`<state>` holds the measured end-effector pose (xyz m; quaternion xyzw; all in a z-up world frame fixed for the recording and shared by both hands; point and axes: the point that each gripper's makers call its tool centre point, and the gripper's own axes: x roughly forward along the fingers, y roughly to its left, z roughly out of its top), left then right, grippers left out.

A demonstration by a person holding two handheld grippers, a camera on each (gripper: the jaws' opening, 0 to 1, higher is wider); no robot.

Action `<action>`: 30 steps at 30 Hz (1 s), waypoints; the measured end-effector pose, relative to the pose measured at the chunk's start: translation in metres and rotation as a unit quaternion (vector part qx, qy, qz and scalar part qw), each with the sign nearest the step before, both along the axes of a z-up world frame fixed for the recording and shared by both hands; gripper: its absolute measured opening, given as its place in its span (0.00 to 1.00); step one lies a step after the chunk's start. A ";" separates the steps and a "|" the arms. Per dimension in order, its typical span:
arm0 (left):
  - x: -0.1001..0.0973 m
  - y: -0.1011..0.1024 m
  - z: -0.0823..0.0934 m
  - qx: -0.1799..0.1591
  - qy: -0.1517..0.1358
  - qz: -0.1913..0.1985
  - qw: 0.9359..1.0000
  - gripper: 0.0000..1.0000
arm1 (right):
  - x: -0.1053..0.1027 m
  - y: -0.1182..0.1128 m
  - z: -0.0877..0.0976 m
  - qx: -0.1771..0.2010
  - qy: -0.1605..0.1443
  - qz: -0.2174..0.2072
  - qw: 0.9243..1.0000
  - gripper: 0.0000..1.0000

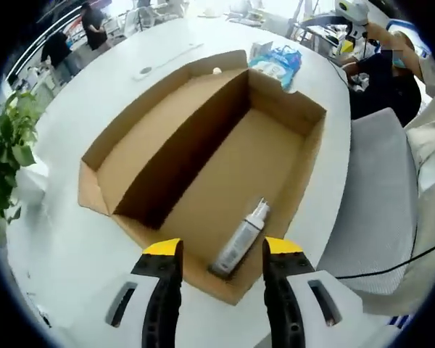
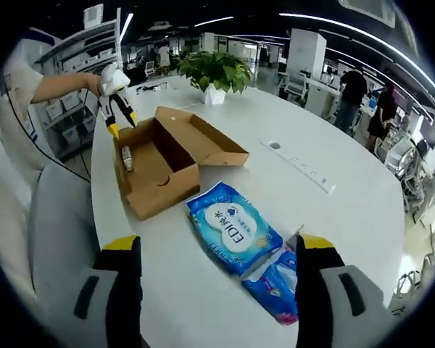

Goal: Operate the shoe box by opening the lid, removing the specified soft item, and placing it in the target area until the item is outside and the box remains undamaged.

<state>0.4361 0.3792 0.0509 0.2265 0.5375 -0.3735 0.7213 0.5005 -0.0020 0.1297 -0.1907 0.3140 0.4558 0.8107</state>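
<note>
Your left gripper (image 1: 222, 255) hangs jaws apart over the open shoe box (image 2: 154, 163), lid folded back, only a spray bottle (image 1: 239, 240) inside, while the soft blue-and-white pack (image 2: 232, 225) already lies outside, flat on the white table (image 2: 348, 217) between your right gripper's (image 2: 219, 250) spread jaws.

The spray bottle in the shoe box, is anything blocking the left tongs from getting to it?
Nothing visible. The box lid is folded open, the spray bottle lies alone on the box floor, and the open left tongs hover just above it.
</note>
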 end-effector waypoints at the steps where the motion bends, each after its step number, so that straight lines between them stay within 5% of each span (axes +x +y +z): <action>1: 0.000 -0.001 -0.001 0.001 0.003 -0.005 1.000 0.46 | -0.002 0.000 0.001 0.002 -0.001 -0.004 1.000 0.85; 8: 0.002 -0.008 -0.010 0.019 0.020 -0.067 0.997 0.51 | -0.015 0.002 0.017 0.041 -0.009 -0.044 0.998 0.96; 15: 0.003 -0.016 -0.020 0.016 0.019 -0.146 0.989 0.50 | -0.038 -0.001 0.023 0.047 -0.013 -0.064 0.997 0.96; 30: 0.002 -0.019 -0.043 0.046 0.039 -0.229 0.972 0.57 | -0.087 -0.007 0.030 0.072 -0.012 -0.112 0.991 0.96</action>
